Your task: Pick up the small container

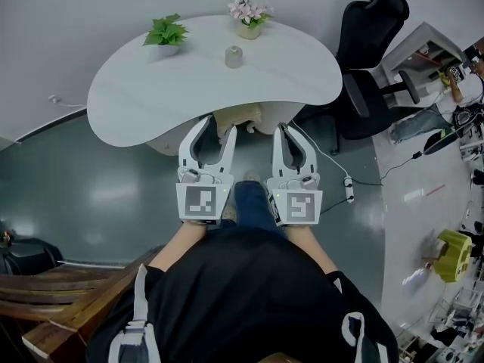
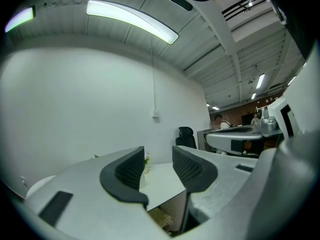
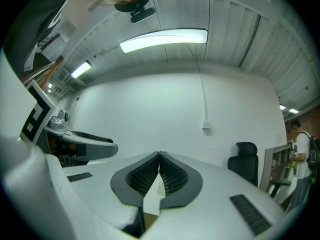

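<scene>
Because the small container stands upright on the far half of the white table, we read the coming move as a forward reach across the tabletop. It is a squat, pale, roundish pot whose long axis runs vertically, so as far as we can see it offers no preferred side for a grasp. It sits between a green plant on its left and a pink-flowered plant just behind and to its right, clear of both.

From the container back toward us, bare tabletop lies between it and the near edge, where both tools wait. The left gripper lines up more closely with the container, which lies straight ahead and only slightly to its right. The right gripper would have to cross further inward, so we judge the left to be the nearer one.

The left gripper's jaws stand apart with nothing held between them; only the table and wall show through the gap. The right gripper's jaws are pressed together at the tips and hold nothing.

Both tools are held low and close to the body, side by side, pointing forward at the table, well apart from the container.
</scene>
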